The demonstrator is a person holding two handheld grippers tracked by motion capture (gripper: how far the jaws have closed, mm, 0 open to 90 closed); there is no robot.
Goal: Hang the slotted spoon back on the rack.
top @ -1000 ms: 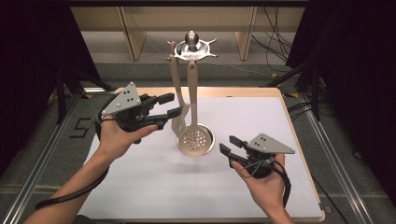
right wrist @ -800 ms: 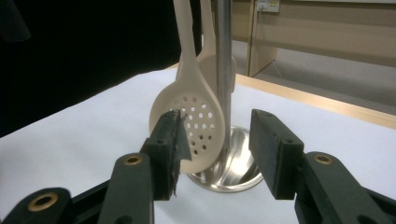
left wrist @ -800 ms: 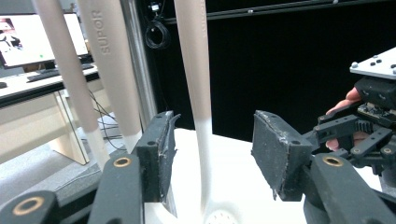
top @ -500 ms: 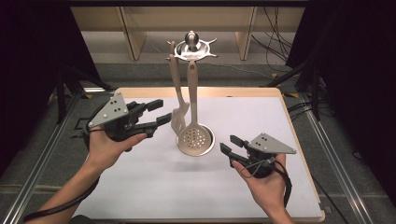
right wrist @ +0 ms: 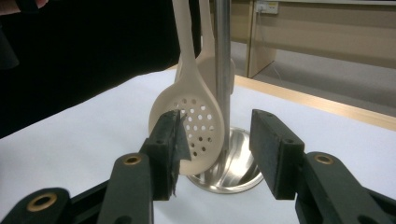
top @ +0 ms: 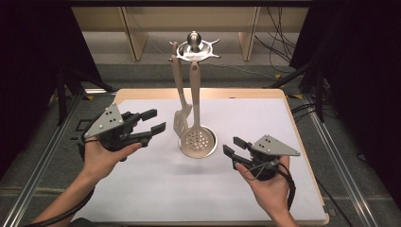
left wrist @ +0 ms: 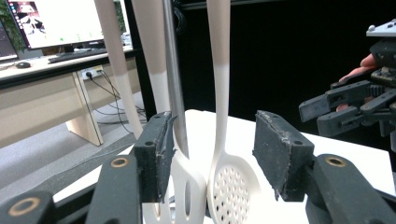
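Utensils hanging from a metal rack [top: 194,47] at the middle of the table — a slotted turner [top: 181,122] and a perforated skimmer [top: 196,140] — are the objects of the work in hand. Reading left to right in the high view: the left gripper [top: 151,126], jaws apart and holding nothing, points rightward at the turner's blade; the turner and skimmer hang side by side, long axes near vertical, handles hooked at the rack's top, heads low over the round steel base [top: 211,144]; the right gripper [top: 231,147], jaws likewise apart and empty, points leftward at the skimmer's bowl. In the left gripper view both utensil heads lie straight ahead between the open jaws, the turner [left wrist: 187,182] nearer the left jaw. In the right gripper view the skimmer [right wrist: 191,121] and the steel post [right wrist: 222,70] stand framed between the jaws. Both grippers sit near the utensils, neither touching — the left looks marginally closer. The white tabletop [top: 151,189] is bare and wood-edged; around it are dark curtains, desk legs and floor cables.
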